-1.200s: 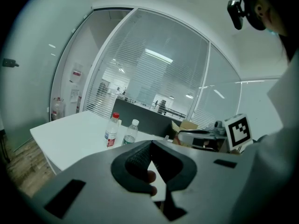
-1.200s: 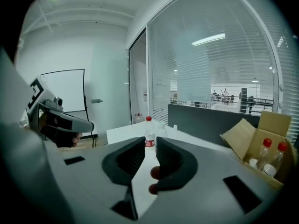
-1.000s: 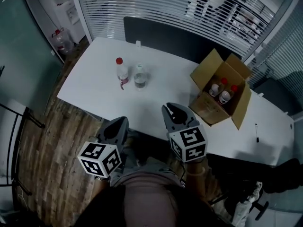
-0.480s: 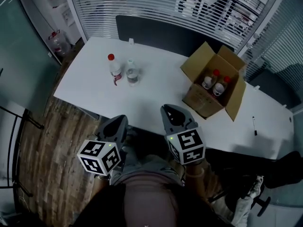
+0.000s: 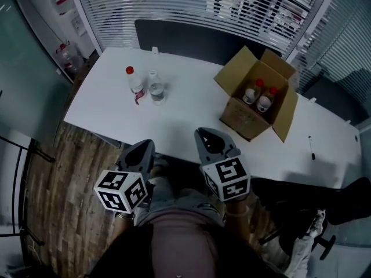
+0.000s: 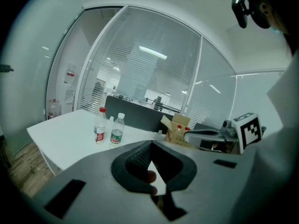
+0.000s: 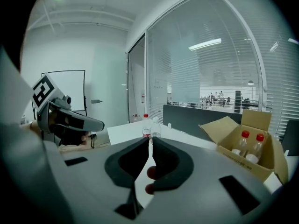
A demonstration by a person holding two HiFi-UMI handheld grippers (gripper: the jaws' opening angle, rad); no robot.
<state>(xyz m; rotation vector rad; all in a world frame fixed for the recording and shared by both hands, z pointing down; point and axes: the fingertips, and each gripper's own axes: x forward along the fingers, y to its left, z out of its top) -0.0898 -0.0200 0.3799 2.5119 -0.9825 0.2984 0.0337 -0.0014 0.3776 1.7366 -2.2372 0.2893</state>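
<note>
Hovering short of the white table (image 5: 191, 106): left gripper (image 5: 145, 146) and right gripper (image 5: 203, 134), both claws pressed together on nothing.

Left gripper view: jaws meet at the tips, nothing pinched between. Right gripper view: same, only a thin slit between the pads. Both grippers sit close to the person's body at the table's near edge, touching nothing on it. Red-capped bottle (image 5: 134, 83) and green-labelled bottle (image 5: 155, 87) stand upright, just beside each other, toward the table's far left, well apart from the left gripper. Open cardboard box (image 5: 243, 117) sits right of centre, nearer the right gripper, flaps up. Two boxed bottles (image 5: 251, 91) stand upright inside it, side by side, red caps. Black pen (image 5: 311, 147) lies near the table's right end. Wood floor (image 5: 52, 172) lies to the left.
</note>
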